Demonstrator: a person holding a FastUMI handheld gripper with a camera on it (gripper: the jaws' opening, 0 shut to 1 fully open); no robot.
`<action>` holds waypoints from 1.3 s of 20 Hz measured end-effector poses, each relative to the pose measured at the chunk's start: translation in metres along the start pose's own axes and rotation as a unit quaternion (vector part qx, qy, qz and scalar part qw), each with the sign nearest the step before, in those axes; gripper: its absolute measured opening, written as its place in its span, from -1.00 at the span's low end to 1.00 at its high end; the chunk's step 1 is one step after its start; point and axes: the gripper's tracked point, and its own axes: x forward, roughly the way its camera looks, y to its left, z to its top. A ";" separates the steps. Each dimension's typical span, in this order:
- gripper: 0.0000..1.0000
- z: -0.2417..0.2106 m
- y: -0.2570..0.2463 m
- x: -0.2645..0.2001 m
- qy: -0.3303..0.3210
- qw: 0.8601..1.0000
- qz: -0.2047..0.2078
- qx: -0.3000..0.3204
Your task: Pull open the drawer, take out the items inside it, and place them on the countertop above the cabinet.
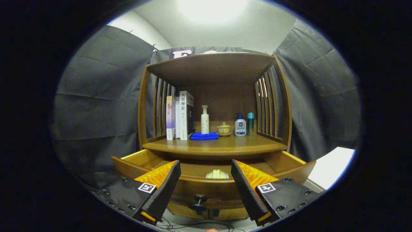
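Drawer (214,180) open, hand-held gripper (206,170) released and empty, spread above the drawer's front edge.
One pale item (217,174) lies inside, just behind the front edge at mid-width, between the fingers; go straight down and clench it across the narrow side, clear of the knob (199,203). Surface (215,145) already carries, along its back edge: 3 books, 3 bottles, 1 blue cloth, 1 lidded cup.

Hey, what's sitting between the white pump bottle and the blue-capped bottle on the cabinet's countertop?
In the claw's view, a small lidded ceramic pot stands between the white pump bottle and the blue-capped bottle. The claw hangs open.
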 end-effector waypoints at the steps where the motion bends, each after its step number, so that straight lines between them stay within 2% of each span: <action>1: 0.96 0.011 -0.002 0.007 0.001 1.000 0.005 0.001; 5: 0.95 0.022 -0.001 0.038 0.069 0.997 0.033 0.016; 9: 0.95 0.009 0.000 0.072 0.151 0.987 0.050 -0.014; 13: 0.96 -0.021 0.006 0.099 0.234 0.970 0.068 -0.001; 19: 0.94 -0.070 -0.009 0.123 0.344 0.938 0.044 0.029; 22: 0.86 -0.088 -0.010 0.129 0.377 0.924 0.046 0.049; 24: 0.86 -0.096 -0.013 0.133 0.389 0.919 0.040 0.048; 26: 0.86 -0.108 -0.013 0.129 0.415 0.908 0.041 0.047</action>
